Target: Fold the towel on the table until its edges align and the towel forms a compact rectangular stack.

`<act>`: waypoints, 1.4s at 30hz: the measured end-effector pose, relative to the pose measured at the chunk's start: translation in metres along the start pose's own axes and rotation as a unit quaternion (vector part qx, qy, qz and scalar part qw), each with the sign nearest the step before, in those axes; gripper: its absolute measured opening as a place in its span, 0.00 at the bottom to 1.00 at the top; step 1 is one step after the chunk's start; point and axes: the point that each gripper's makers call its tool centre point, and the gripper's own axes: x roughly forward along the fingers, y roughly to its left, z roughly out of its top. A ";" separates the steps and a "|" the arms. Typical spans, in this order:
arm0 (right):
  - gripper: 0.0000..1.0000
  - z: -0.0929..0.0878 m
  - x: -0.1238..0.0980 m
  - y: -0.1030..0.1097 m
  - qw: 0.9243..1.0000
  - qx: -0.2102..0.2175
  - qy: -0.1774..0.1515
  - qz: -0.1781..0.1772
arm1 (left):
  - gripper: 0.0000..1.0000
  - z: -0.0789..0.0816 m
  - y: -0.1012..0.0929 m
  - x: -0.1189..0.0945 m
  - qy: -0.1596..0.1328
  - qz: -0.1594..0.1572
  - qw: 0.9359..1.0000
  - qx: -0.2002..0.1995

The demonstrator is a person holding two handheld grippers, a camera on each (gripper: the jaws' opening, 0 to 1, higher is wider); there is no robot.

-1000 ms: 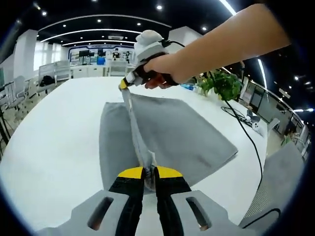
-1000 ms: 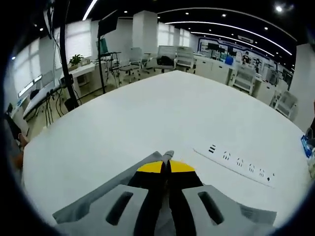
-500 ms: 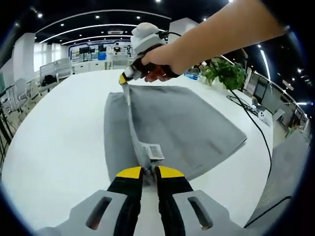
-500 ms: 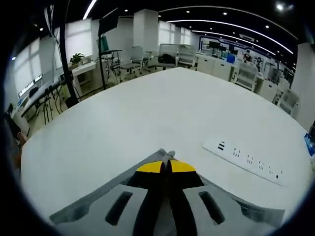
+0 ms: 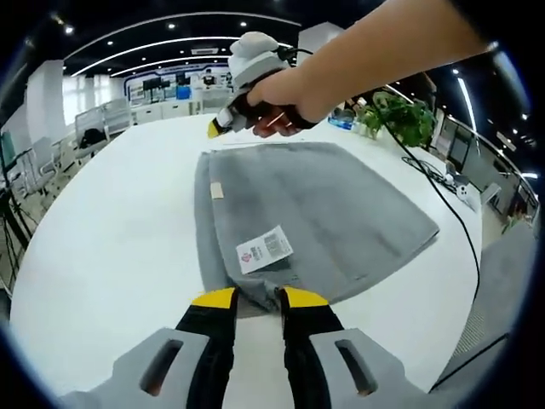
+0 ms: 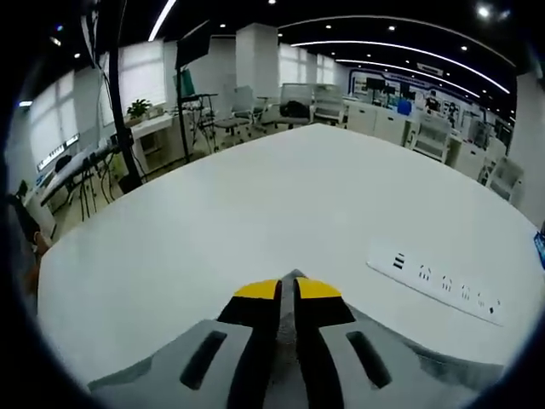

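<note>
The grey towel (image 5: 324,213) lies flat and folded on the white table (image 5: 102,256), a white label (image 5: 264,249) on its near part. My left gripper (image 5: 259,298) stands open at the towel's near corner, whose edge lies between the parted jaws. At the towel's far corner is my right gripper (image 5: 218,128), held by a hand (image 5: 277,106). In the right gripper view my right gripper (image 6: 288,288) has its jaws almost together, with a grey tip of towel (image 6: 294,275) showing between them.
A white power strip (image 6: 434,281) lies on the table to the right of the right gripper. A potted plant (image 5: 400,119) and a black cable (image 5: 443,204) are at the table's right edge. Office desks and chairs stand beyond.
The left gripper's jaws have parted and let go of the towel's near corner. The raised fold has dropped flat on the table. The right gripper stays at the far corner.
</note>
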 end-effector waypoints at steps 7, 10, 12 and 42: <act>0.04 -0.002 -0.006 -0.014 1.000 0.000 -0.001 -0.005 | 0.23 0.018 -0.007 -0.001 -0.030 0.004 1.000 0.008; 0.04 -0.003 -0.009 -0.020 1.000 0.004 -0.002 -0.009 | 0.22 0.013 -0.015 0.006 -0.018 -0.010 1.000 0.013; 0.04 -0.003 -0.012 -0.025 1.000 0.002 -0.003 -0.011 | 0.22 0.005 -0.016 0.009 -0.004 -0.016 1.000 0.006; 0.29 0.028 -0.106 -0.066 0.999 0.016 -0.041 -0.019 | 0.27 0.063 -0.051 -0.020 -0.032 -0.002 0.999 0.003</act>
